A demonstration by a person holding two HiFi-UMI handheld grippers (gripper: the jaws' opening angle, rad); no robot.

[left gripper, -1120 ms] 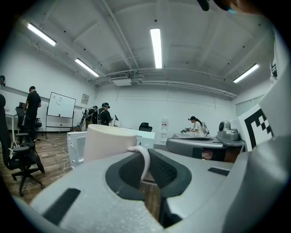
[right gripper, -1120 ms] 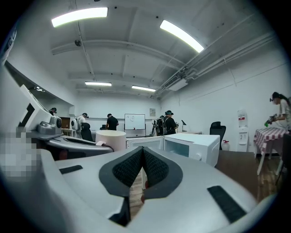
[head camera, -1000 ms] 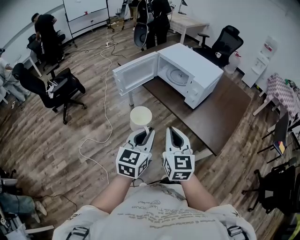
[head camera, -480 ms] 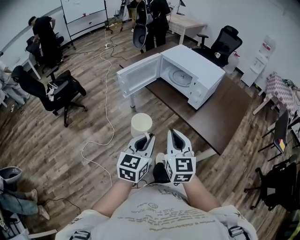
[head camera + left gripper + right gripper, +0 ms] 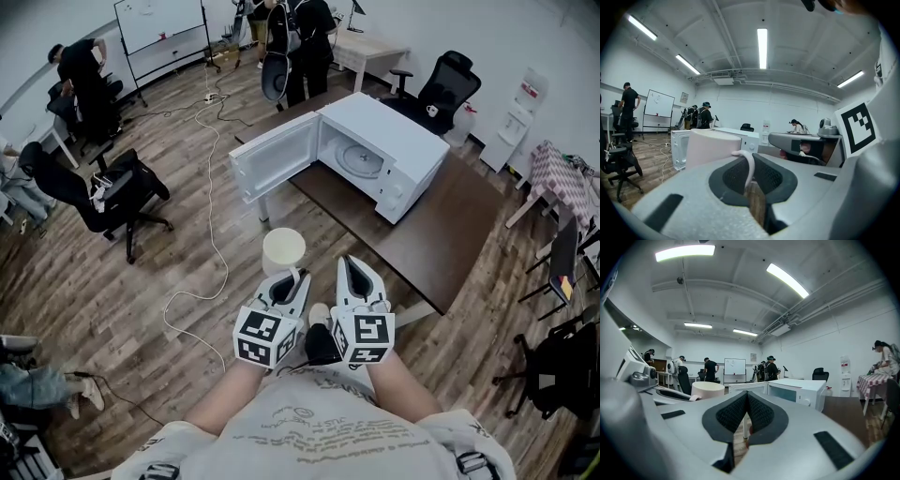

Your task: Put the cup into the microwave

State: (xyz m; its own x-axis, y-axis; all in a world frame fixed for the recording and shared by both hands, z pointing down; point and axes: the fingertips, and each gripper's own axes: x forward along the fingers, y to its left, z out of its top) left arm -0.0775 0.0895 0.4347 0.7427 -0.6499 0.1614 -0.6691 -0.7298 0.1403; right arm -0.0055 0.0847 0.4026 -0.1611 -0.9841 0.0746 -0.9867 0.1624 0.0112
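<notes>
Wood-plank floor [image 5: 141, 281] runs beneath both hand-held units. Left gripper [image 5: 292, 274]: jaws drawn nearly together and clamped on the thin handle [image 5: 749, 164] of the cup [image 5: 283, 251]. The cup projects directly ahead of the fingertips, upright, mouth up (handle side toward the person). Right gripper [image 5: 349, 267]: just beside the left, jaws closed pad to pad, nothing between them. Cup position: over the floor, off the left edge of the dark table [image 5: 422, 234] and apart from it. Microwave [image 5: 398, 141]: on that table, well beyond the cup, door [image 5: 272, 167] swung open, turntable [image 5: 359, 157] exposed.
</notes>
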